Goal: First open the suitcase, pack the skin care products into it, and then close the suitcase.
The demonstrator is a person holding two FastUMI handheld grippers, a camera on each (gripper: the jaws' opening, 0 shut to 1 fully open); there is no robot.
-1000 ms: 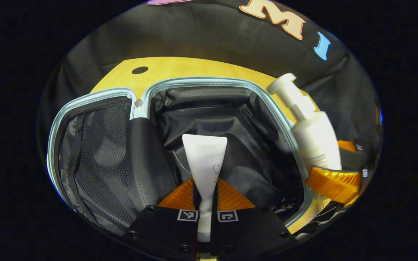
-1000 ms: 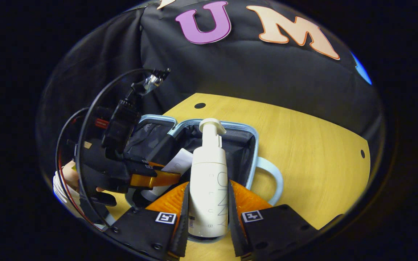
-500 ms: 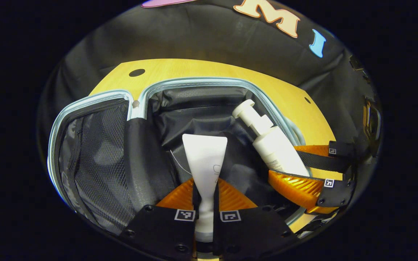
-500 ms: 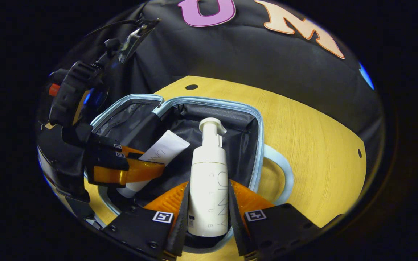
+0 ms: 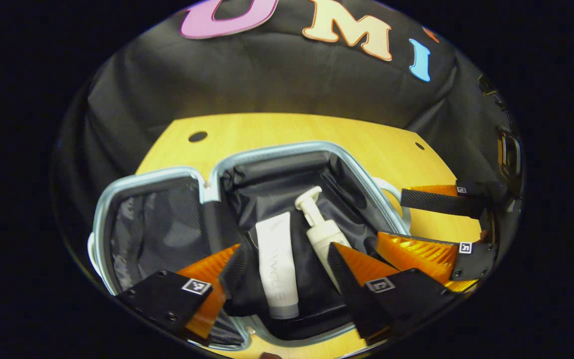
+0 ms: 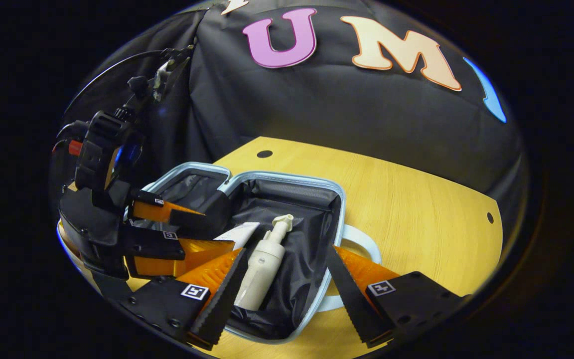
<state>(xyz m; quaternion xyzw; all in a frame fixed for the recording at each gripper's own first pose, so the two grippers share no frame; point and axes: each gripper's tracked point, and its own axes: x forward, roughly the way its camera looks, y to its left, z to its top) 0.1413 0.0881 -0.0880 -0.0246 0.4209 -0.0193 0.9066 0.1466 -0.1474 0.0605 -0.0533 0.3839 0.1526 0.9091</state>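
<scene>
Two grippers hang above an open suitcase (image 5: 294, 147) lying flat on a wooden table (image 6: 416, 199). Table: light wood, with small dark holes near its far edge, backed by the booth's black cloth wall. Suitcase: pale blue rim, black fabric lining; its lid half (image 5: 152, 224), with a mesh pocket, lies folded out beside the main compartment in the left gripper view. A pale blue handle (image 6: 361, 239) projects from the side of the case, resting on the table.

Left gripper (image 5: 283, 271): jaws spread wide and holding nothing, positioned over the near end of the main compartment. In the right gripper view the same tool (image 6: 195, 229) appears at the left, over the lid side of the case, with cables rising behind it.

Right gripper (image 6: 287, 294): jaws likewise parted and empty, poised above the near edge of the case. In the left gripper view it (image 5: 419, 222) appears at the right, over the case's rim by the handle.

Skin care products: a white tube (image 5: 276, 271) lies flat in the main compartment, cap end toward the near wall; a white pump bottle (image 6: 262, 267) lies on its side just beside the tube, pump head pointing toward the far wall. Neither product touches a finger.
</scene>
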